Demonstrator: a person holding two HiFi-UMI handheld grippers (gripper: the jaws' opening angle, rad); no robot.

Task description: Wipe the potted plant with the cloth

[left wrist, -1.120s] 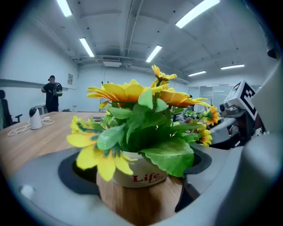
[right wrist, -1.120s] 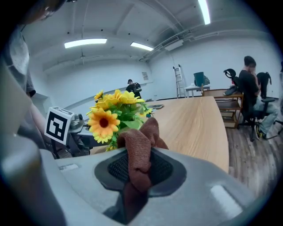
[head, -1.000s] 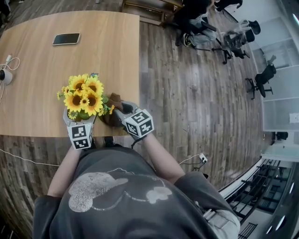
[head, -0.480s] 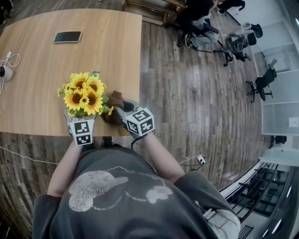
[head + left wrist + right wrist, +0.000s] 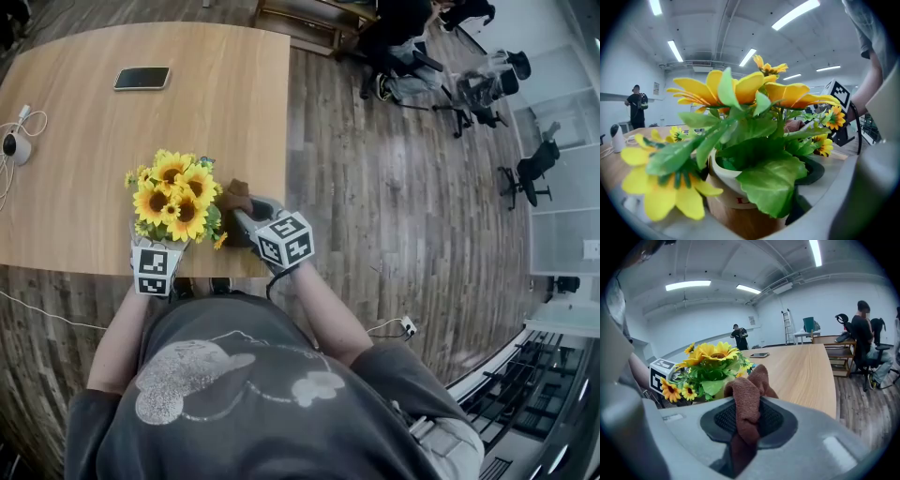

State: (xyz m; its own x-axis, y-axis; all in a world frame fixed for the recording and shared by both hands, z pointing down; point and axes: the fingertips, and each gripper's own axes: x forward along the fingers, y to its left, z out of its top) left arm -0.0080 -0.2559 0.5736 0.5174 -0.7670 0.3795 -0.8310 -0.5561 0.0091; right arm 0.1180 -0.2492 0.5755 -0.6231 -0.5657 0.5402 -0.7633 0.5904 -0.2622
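The potted plant (image 5: 176, 197), yellow sunflowers over green leaves, stands near the wooden table's (image 5: 94, 131) front edge. Its white-rimmed brown pot (image 5: 736, 192) fills the left gripper view, sitting between the grey jaws. My left gripper (image 5: 159, 239) reaches in under the flowers and is shut on the pot; its fingertips are hidden by the blooms in the head view. My right gripper (image 5: 246, 217) is just right of the plant, shut on a brown cloth (image 5: 747, 397). The cloth's bunched end (image 5: 234, 195) pokes out beside the leaves (image 5: 710, 380); whether it touches them I cannot tell.
A dark phone (image 5: 141, 78) lies at the table's far side. A small white device with a cable (image 5: 11, 147) sits at the left edge. Wooden floor (image 5: 394, 206) lies to the right, with office chairs and a seated person (image 5: 403, 42) beyond.
The left gripper's marker cube has shifted slightly left beneath the flowers. The right gripper with the cloth has edged a little up beside the plant.
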